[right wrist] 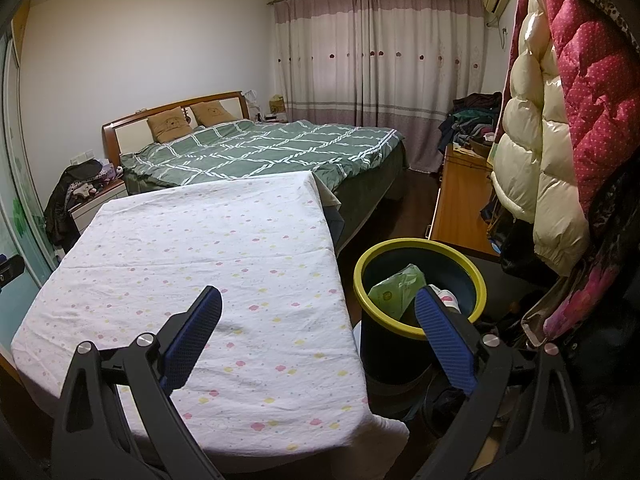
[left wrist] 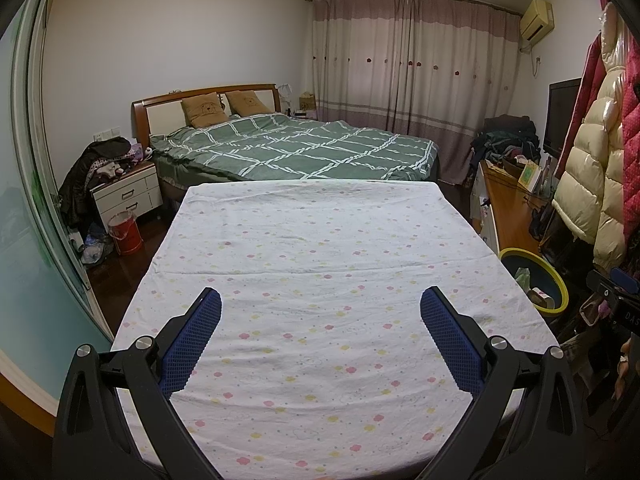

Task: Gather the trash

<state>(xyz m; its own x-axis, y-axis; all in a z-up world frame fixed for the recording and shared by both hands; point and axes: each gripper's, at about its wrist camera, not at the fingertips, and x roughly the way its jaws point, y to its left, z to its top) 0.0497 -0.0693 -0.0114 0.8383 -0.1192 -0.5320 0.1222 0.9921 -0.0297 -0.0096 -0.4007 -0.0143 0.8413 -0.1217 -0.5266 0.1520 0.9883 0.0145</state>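
Observation:
A dark waste bin with a yellow-green rim [right wrist: 478,276] stands on the floor just right of the table; the same bin [left wrist: 558,280] shows at the right edge of the left wrist view. Inside it lie a green plastic wrapper [right wrist: 398,288] and a white and pink piece [right wrist: 447,298]. My right gripper [right wrist: 318,302] is open, held over the table's right edge beside the bin, nothing between its blue pads. My left gripper [left wrist: 320,300] is open above the table [left wrist: 320,240], which is covered with a white flowered cloth and carries no loose item.
A bed with a green checked quilt [left wrist: 296,148] lies beyond the table. A nightstand piled with clothes [left wrist: 124,188] and a red bucket [left wrist: 126,232] are at the left. Hanging puffy coats [right wrist: 560,140] and a wooden desk [right wrist: 460,204] crowd the right side.

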